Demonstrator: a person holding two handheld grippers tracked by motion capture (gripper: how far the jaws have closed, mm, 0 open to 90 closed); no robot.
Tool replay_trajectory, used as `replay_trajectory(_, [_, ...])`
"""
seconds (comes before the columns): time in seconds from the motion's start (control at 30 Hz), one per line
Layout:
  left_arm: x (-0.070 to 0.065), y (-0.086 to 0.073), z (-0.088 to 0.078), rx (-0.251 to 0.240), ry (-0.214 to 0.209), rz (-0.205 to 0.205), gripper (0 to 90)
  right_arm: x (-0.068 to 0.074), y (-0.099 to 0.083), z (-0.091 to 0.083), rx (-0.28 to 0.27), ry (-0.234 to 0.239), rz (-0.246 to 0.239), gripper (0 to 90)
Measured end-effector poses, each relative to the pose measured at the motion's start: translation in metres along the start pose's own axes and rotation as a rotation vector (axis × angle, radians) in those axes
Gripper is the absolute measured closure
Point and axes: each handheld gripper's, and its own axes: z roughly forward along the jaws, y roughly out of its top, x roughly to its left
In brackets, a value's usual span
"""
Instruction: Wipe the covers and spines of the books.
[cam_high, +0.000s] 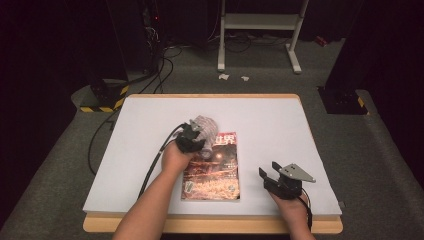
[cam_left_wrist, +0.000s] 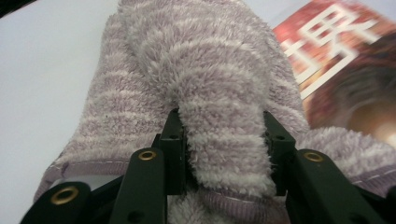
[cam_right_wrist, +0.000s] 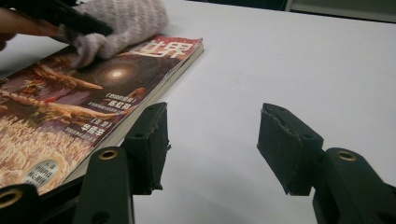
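- Table (cam_high: 280, 120): white top with a wood rim. The far half and right side are bare, and there is wide open room right of the magazine.
- Magazine (cam_high: 212, 172): lies flat near the table's front edge, slightly left of centre, with its long sides running front to back. Bare strips of table border its left and right edges. The cover is red-orange; large white characters at the far end read "世界" (cam_right_wrist: 163, 49). The smaller print lower down is too small to read.
- Towel (cam_left_wrist: 205, 93): lilac with pale stripes, bunched at the magazine's far-left corner, partly on the cover and partly on the table.
- Left gripper (cam_left_wrist: 224, 140): at the magazine's far-left corner, jaws clamped on a fold of the towel.
- Right gripper (cam_high: 266, 176): right of the magazine near the front edge, jaws apart with nothing between them, beside the magazine's right edge without touching it.
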Motion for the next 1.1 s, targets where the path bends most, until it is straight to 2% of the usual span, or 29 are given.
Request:
replay_trajectory(0.17, [0.025,-0.021,-0.014,-0.007,0.025,-0.061,61.2,0.001,0.000,0.001,0.005,-0.004,-0.006,43.0])
replay_trajectory(0.27, [0.035,-0.030,-0.019,0.013,0.054,-0.066,61.2,0.002,-0.001,0.002,0.010,-0.005,-0.010,43.0])
replay_trajectory(0.37, [0.042,-0.038,-0.022,0.018,0.059,-0.084,61.2,0.004,-0.001,0.003,0.015,-0.006,-0.013,43.0])
replay_trajectory(0.6, [0.041,-0.040,-0.024,0.014,0.073,-0.079,61.3,0.004,-0.003,0.005,0.021,-0.006,-0.019,42.9])
replay_trajectory(0.83, [0.041,-0.038,-0.025,0.008,0.063,-0.089,61.3,0.004,-0.002,0.004,0.019,-0.006,-0.014,43.0])
replay_trajectory(0.97, [0.038,-0.032,-0.031,-0.026,0.049,-0.091,61.3,0.003,-0.002,0.004,0.016,-0.006,-0.014,43.0])
replay_trajectory(1.1, [0.034,-0.023,-0.041,-0.068,0.044,-0.075,61.3,0.004,-0.002,0.004,0.016,-0.006,-0.014,43.0])
